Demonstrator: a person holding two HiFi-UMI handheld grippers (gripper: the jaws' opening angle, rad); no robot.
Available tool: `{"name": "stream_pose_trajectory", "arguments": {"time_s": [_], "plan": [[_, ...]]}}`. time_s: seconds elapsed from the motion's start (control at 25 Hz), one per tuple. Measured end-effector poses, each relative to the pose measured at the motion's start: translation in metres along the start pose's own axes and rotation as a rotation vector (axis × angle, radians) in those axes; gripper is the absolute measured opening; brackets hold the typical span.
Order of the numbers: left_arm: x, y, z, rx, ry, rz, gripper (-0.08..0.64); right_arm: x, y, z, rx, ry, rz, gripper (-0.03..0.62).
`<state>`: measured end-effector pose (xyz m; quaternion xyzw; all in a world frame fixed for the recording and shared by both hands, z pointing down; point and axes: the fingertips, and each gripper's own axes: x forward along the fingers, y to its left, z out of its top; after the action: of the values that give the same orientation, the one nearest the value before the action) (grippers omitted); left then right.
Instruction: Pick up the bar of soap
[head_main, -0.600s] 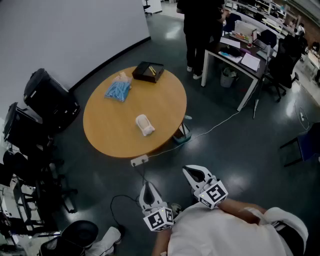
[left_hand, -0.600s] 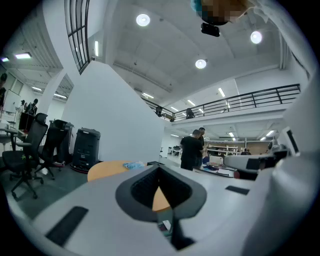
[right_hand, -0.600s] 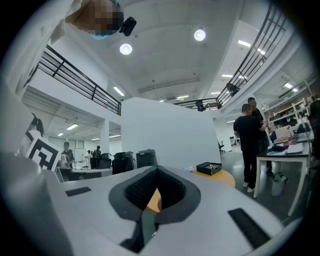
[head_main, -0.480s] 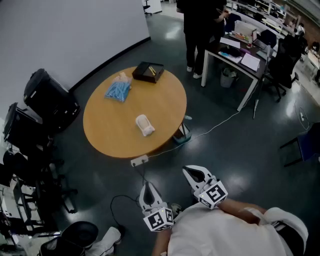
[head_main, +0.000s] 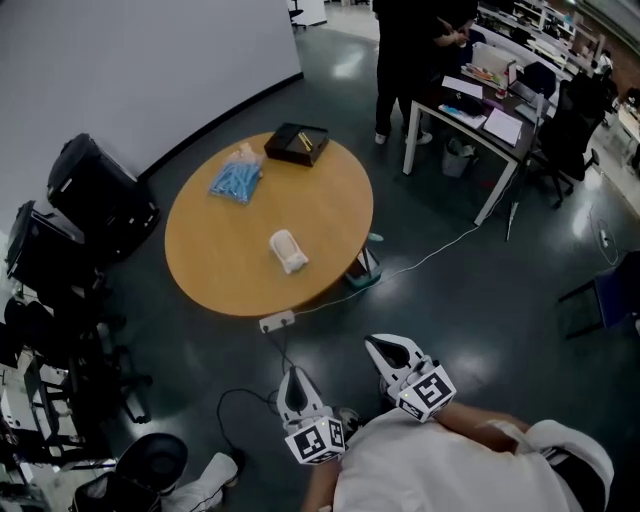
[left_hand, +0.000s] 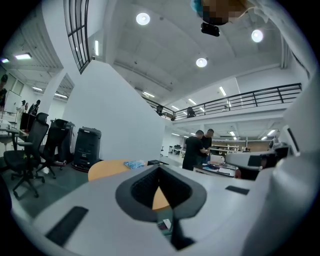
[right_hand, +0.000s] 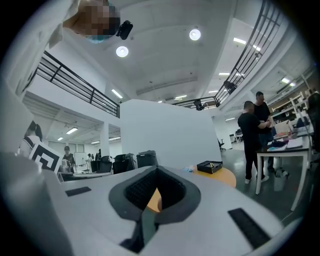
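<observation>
Fingers (head_main: 390, 352) well short of soap (head_main: 288, 250)

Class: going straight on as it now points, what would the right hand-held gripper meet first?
Likely the near edge of the round table, well ahead of the right hand-held gripper; if it clears the top, the bar of soap. Depth is unclear.

The bar of soap (head_main: 288, 250) is lying near the middle of the round worktop (head_main: 215, 275), with a bag (head_main: 237, 180) sitting farther back on its left and a box (head_main: 296, 143) resting at the far edge. The left tongs (head_main: 292, 378) and right tongs (head_main: 385, 348) are hovering side by side over the floor on the near side, well apart from the worktop. A desk (head_main: 480, 112) is standing at far right, with a person (head_main: 405, 50) standing just beside it.
</observation>
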<state>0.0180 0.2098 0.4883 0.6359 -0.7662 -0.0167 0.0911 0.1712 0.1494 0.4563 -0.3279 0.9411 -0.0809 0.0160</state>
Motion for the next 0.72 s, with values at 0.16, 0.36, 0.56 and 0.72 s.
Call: {"name": "stream_pose_trajectory", "arguments": {"time_s": [0.16,0.36,0.56,0.72], "plan": [[0.007,-0.005,-0.003,-0.005,0.012,0.019,0.006,0.004,-0.010,-0.002,0.010,0.019,0.003,0.012],[0.019,-0.018,-0.016,-0.020,0.039,0.051,0.006,0.012,-0.033,-0.012,0.025,0.049,0.014,0.012],[0.047,-0.028,-0.020,-0.033,0.034,0.092,0.006,0.038,-0.056,-0.016,0.023,0.075,0.050,0.012],[0.075,-0.026,-0.006,-0.020,0.017,0.099,0.006,0.071,-0.064,-0.018,0.029,0.099,0.083,0.012]]}}
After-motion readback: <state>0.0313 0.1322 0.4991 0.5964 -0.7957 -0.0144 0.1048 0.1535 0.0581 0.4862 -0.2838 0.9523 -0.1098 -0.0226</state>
